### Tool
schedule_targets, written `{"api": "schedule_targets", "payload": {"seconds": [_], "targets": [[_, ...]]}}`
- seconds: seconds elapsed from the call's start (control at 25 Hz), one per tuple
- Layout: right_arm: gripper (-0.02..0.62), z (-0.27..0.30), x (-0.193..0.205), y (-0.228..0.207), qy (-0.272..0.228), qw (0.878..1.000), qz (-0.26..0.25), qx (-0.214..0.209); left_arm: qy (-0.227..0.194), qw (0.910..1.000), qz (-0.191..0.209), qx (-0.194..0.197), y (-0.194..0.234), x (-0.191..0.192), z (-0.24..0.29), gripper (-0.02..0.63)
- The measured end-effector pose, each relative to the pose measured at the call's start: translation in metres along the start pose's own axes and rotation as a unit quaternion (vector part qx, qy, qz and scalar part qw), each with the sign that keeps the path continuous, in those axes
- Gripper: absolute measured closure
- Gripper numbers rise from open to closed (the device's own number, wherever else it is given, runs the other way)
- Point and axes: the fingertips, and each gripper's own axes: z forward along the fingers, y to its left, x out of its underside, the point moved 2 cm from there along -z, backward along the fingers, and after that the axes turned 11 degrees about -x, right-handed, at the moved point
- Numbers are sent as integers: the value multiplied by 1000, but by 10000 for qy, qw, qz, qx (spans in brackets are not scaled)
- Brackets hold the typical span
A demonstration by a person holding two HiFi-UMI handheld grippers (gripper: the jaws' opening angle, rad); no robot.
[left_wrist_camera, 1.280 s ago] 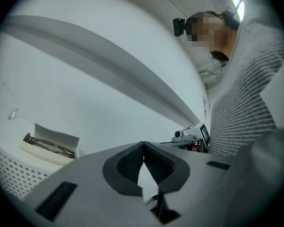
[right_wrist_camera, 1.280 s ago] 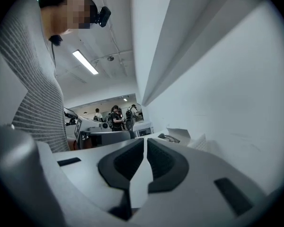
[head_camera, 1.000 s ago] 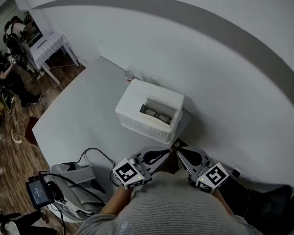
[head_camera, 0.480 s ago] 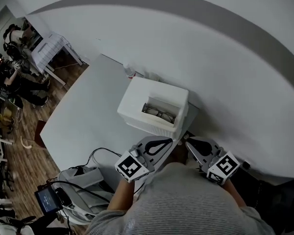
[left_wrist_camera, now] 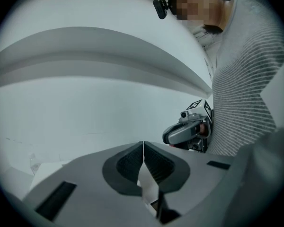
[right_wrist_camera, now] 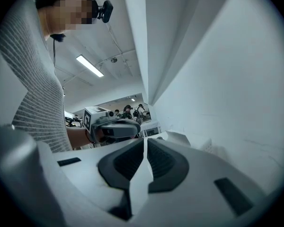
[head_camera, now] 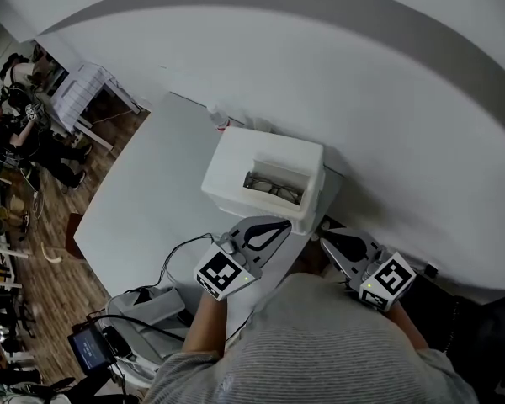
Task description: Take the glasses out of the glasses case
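left gripper (head_camera: 279,225) now nearer white box (head_camera: 244,154) on grey table (head_camera: 143,209), right gripper (head_camera: 326,238) alongside, both fingers clenched empty, wooden floor (head_camera: 42,276) beyond

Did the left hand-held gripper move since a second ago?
Yes. The left hand-held gripper has moved forward, toward the white box; its shut tips now reach the box's near edge.

A pale grey flat-topped desk (head_camera: 147,196) stands against the white wall. A white rectangular open-topped box (head_camera: 236,160) sits on it towards its right end, close to the wall. Just beyond the box, a small clear object (head_camera: 218,119) lies at the far edge. A thin black cable (head_camera: 182,248) trails over the near edge.
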Motion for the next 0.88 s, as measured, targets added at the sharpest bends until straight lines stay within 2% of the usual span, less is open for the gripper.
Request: {"api": "schedule_targets", "payload": {"seconds": [0.36, 0.44, 0.52, 0.88], "targets": [[581, -1, -1, -2, -57, 9999, -62, 67, 288, 9996, 25, -8, 5, 12, 5, 582], [581, -1, -2, -2, -69, 10000, -23, 56, 346, 9993, 110, -98, 9, 13, 6, 493], [581, -1, -1, -4, -102, 9999, -39, 99, 345, 9990, 198, -190, 12, 13, 5, 456], [581, -1, -1, 0, -61, 10000, 6, 40, 410, 9985, 274, -228, 18, 12, 7, 454]]}}
